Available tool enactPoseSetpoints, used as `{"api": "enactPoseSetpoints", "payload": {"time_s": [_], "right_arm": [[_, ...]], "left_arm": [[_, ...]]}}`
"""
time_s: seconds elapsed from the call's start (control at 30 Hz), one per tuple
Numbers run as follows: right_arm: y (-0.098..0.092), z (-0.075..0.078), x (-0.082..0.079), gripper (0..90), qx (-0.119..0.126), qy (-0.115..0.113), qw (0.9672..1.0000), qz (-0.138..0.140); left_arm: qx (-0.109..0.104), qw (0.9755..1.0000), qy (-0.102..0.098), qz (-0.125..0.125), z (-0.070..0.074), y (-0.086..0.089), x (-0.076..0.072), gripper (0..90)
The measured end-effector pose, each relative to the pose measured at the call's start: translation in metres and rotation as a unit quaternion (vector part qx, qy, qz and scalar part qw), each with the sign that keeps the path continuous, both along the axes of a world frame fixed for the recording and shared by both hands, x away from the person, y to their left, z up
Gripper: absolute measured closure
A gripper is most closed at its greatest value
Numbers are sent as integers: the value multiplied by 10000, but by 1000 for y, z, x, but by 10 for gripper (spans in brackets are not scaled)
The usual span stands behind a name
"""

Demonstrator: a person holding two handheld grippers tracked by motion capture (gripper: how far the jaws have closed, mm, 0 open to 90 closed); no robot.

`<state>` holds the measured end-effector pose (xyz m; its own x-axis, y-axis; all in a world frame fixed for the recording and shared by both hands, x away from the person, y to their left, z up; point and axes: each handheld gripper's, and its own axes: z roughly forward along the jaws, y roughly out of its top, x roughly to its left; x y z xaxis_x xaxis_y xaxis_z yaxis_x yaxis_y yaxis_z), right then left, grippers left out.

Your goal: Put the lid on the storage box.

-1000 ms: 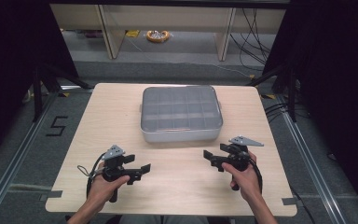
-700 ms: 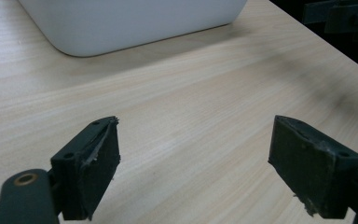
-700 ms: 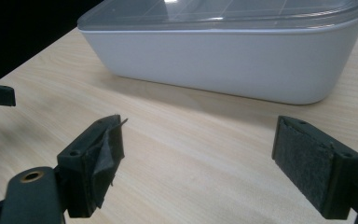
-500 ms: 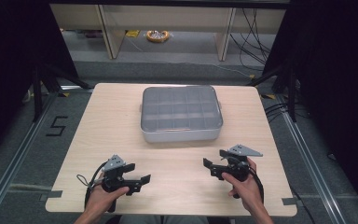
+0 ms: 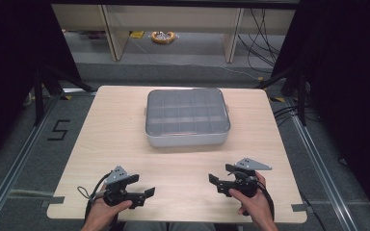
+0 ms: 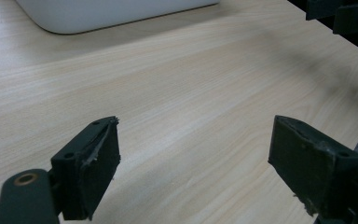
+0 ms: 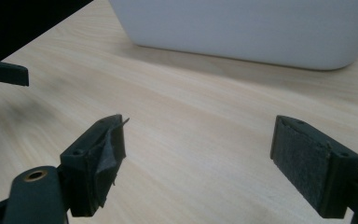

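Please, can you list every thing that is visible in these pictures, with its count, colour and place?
compartment box: 1, pale grey with clear lid, table's far middle
table: 1, light wood, centre
yellow item: 1, on the floor beyond the table, too small to identify
digit 5 mark: 1, black, floor left of table
left hand-held gripper: 1, black, near left edge, jaws open, holding nothing
right hand-held gripper: 1, black, near right edge, jaws open, holding nothing

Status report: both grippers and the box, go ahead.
Left gripper open, empty. Right gripper open, empty. Lidded white box mid-table, untouched. Bare table between.
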<state>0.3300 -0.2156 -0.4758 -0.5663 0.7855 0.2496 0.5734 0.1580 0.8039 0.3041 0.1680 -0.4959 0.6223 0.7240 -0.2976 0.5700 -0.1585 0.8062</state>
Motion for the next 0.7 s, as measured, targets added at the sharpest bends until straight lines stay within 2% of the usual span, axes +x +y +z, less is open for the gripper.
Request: {"api": "enactPoseSetpoints", "payload": {"time_s": [0.03, 0.07, 0.1, 0.17, 0.2, 0.23, 0.27, 0.3, 0.33, 0.37, 0.4, 0.43, 0.47, 0.57, 0.6, 0.63, 0.67, 0.7], "right_arm": [[2, 0, -3, 188, 66, 157, 9998, -84], [2, 0, -5, 188, 52, 172, 9998, -37], [1, -2, -6, 187, -13, -10, 10000, 67], [2, -1, -10, 186, -59, 55, 9999, 64], [3, 0, -13, 185, 52, 92, 9999, 54], [3, -1, -14, 185, 55, 49, 9999, 89], [5, 0, -18, 184, 143, 189, 9997, 64], [4, -1, -18, 183, 87, 103, 9998, 127], [6, -1, -23, 183, 202, 258, 9995, 25], [5, -1, -25, 181, 146, 249, 9996, 50], [4, -3, -24, 179, 76, 126, 9998, 161], [4, -3, -24, 179, 76, 126, 9998, 161], [3, -4, -27, 177, -33, 143, 9997, 172], [3, -5, -30, 176, 16, 105, 9997, 204], [3, -5, -35, 176, 136, 273, 9994, 145], [3, -5, -35, 176, 136, 273, 9994, 145], [1, -6, -35, 175, 46, 214, 9996, 195], [3, -6, -38, 175, 121, 346, 9992, 135]], "left_arm": [[33, 10000, -27, -51, 0, 0, -1, 157], [-25, 10000, -22, -5, 0, -1, -3, 157], [26, 10000, -16, -65, 0, -1, -4, 157], [7, 10000, -31, -17, 0, -1, -6, 157], [34, 9999, -39, -105, 0, -1, -6, 157], [65, 9999, -29, -133, 0, -2, -9, 157], [51, 9999, -31, -154, -1, -2, -10, 157], [50, 9999, 5, -122, 0, -3, -12, 157], [50, 9999, 5, -122, 0, -3, -12, 157], [47, 9998, -36, -176, 0, -4, -13, 157], [72, 9998, -49, -180, 0, -3, -14, 157], [47, 9998, -80, -186, 0, -4, -16, 157], [81, 9999, -47, -126, 0, -5, -19, 157], [117, 9997, -31, -193, 0, -5, -21, 157], [107, 9998, -27, -192, -1, -5, -22, 157], [162, 9995, -70, -263, 0, -5, -23, 157], [122, 9996, -28, -234, -1, -6, -25, 157], [125, 9997, -15, -220, -1, -7, -26, 157]]}}
